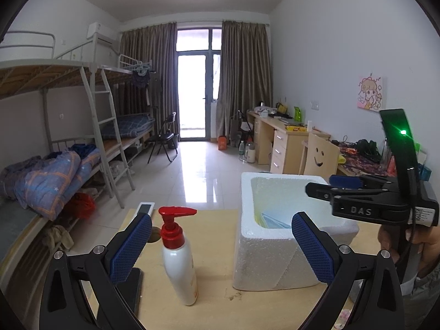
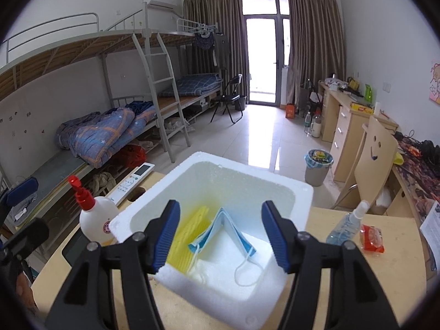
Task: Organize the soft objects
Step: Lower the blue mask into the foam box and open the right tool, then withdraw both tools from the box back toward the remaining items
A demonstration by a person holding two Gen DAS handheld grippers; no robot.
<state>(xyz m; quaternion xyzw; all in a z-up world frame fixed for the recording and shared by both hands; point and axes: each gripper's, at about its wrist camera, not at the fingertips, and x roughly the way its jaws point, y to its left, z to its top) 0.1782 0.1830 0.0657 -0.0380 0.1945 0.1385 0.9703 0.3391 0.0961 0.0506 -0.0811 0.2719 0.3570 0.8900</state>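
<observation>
- The white foam box (image 2: 286, 192) sat on the wooden table (image 2: 385, 269), holding a folded blue face mask (image 2: 228, 228) beside a yellow sponge (image 2: 189, 233).
- The right gripper (image 2: 220, 233) hovered over it, spread wide, empty.
- The left gripper (image 1: 220, 244) was likewise released, framing a red-capped pump bottle (image 1: 178, 255).
- A spray bottle (image 2: 346, 225) and red packet (image 2: 371, 238) lay right of the box.

White walls, tiled floor (image 1: 192, 170), bunk beds (image 1: 82, 110), desks (image 1: 277, 137), curtained glass door (image 1: 198, 82)

From my left wrist, the foam box (image 1: 264, 258) wall hides nearly all its contents. At nine o'clock, my left finger (image 1: 129, 250) covers a dark slab (image 1: 134, 288) I can't identify. The bottle label (image 2: 106, 227) is unreadable.
</observation>
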